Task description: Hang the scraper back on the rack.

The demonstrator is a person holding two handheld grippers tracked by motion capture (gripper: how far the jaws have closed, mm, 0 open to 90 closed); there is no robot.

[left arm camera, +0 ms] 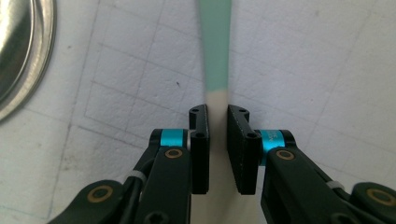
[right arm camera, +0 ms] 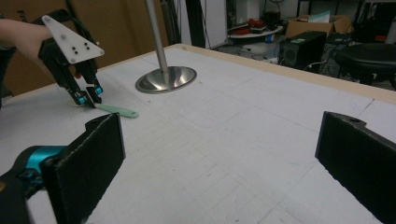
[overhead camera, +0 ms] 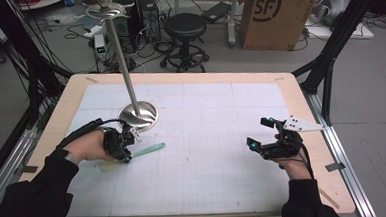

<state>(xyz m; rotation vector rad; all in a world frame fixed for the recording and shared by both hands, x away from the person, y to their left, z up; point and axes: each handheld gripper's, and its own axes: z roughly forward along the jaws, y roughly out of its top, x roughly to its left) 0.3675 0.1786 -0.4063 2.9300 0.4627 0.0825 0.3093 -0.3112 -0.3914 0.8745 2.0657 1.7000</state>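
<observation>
Left gripper (left arm camera: 217, 116) near left on surface (overhead camera: 207, 138), jaws nipping spatula (left arm camera: 215, 46) at cream neck beside stand (overhead camera: 139, 115). Right gripper (overhead camera: 265, 135) wide, empty. Squeeze firmly, lift level.

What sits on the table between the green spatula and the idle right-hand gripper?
Nothing: the high view shows bare gridded mat between the spatula and the right gripper.

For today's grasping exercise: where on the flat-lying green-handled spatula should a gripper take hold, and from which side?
Grip the spatula at the narrow neck where green handle meets cream blade, coming from above: it lies flat, and the left gripper straddles that slim part.
</observation>
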